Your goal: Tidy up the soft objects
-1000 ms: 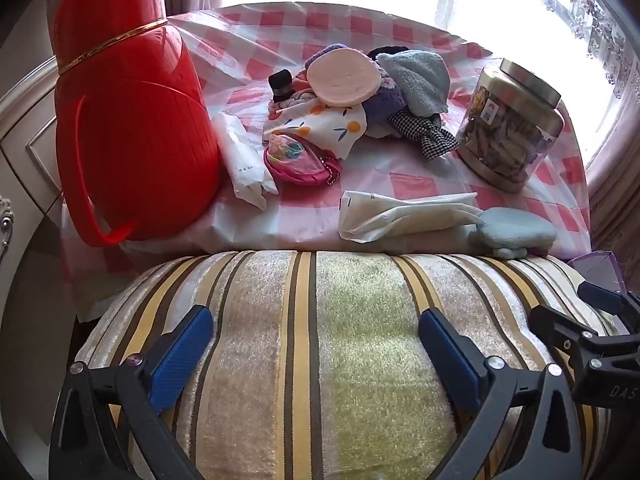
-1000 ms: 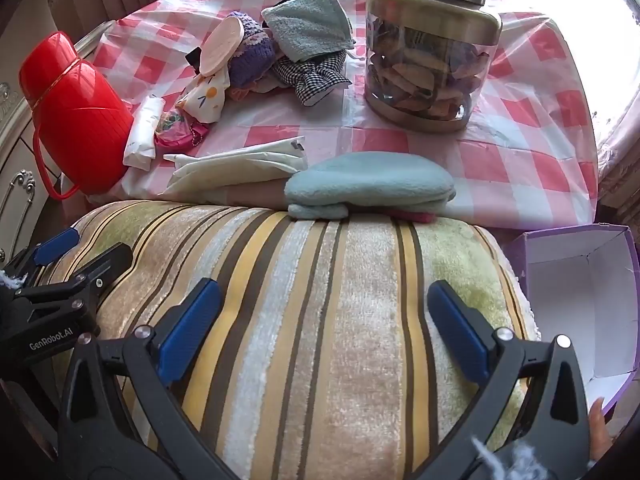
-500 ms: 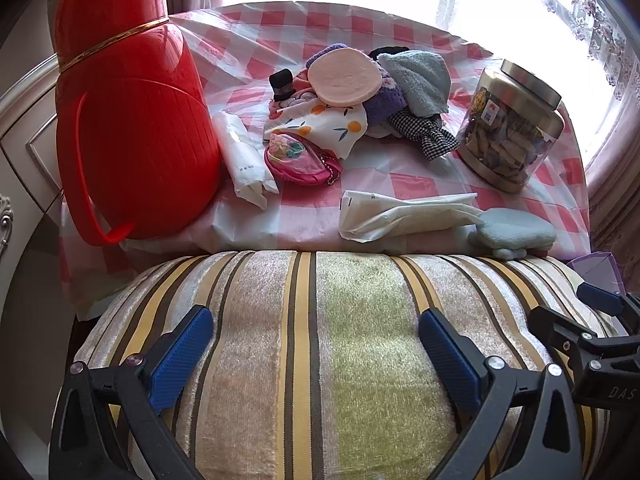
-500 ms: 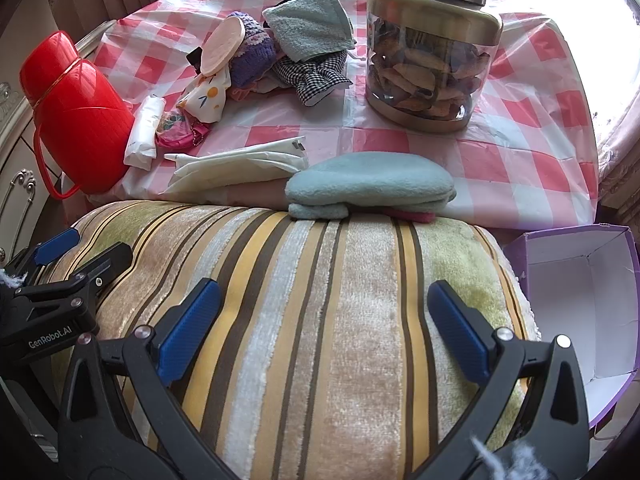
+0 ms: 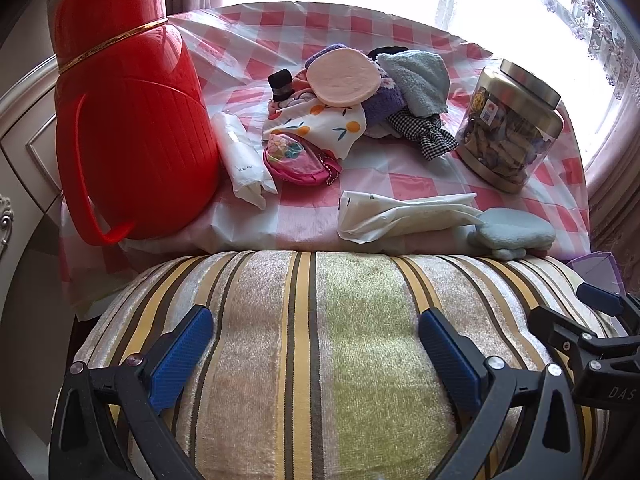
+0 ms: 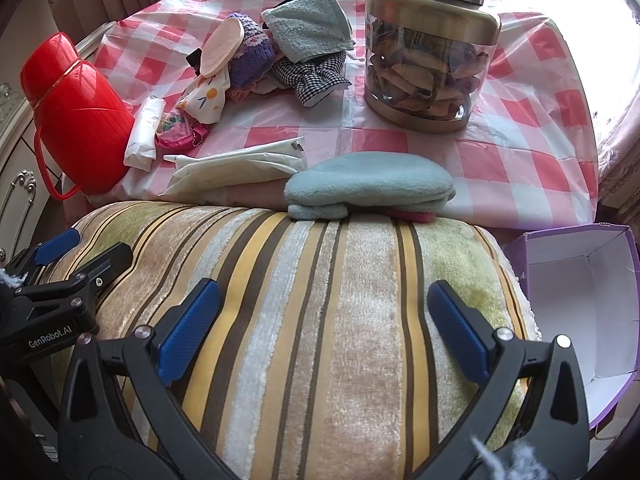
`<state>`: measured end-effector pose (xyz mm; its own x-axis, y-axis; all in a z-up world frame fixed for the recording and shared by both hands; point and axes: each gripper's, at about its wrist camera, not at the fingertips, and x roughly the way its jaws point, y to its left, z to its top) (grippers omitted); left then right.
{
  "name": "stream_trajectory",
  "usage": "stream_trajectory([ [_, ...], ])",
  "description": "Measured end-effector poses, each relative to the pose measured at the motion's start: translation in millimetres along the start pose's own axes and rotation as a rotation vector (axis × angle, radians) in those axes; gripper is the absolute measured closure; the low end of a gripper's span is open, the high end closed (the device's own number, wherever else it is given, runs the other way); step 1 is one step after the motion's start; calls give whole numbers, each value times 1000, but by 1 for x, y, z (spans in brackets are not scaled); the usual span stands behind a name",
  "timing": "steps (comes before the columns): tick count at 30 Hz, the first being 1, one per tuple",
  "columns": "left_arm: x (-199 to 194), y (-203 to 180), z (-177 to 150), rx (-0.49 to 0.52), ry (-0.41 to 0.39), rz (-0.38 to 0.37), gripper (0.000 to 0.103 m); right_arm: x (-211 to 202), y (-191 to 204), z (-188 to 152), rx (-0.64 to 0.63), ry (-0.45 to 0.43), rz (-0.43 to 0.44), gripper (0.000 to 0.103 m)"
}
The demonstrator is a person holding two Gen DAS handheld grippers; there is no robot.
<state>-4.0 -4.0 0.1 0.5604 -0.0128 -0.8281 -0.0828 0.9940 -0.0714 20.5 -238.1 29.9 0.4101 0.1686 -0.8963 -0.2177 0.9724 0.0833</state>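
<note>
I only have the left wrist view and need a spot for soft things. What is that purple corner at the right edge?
Observer: It is a purple box, open on top and white inside. The part in view holds nothing.
Operator: Where does it sit?
Observer: It is just right of the striped cushion, in front of the near edge of the checked tablecloth.
Operator: I see only one side of the right gripper. How is it set?
Observer: The right gripper is open, and its blue fingers are spread wide over the top of the cushion.
</note>
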Motion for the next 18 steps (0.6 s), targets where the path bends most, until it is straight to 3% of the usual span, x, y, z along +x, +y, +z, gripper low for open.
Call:
stream_trajectory([
  [18, 1, 3, 0, 11, -10, -7, 0, 2, 3, 0, 1, -25, -10, 0],
])
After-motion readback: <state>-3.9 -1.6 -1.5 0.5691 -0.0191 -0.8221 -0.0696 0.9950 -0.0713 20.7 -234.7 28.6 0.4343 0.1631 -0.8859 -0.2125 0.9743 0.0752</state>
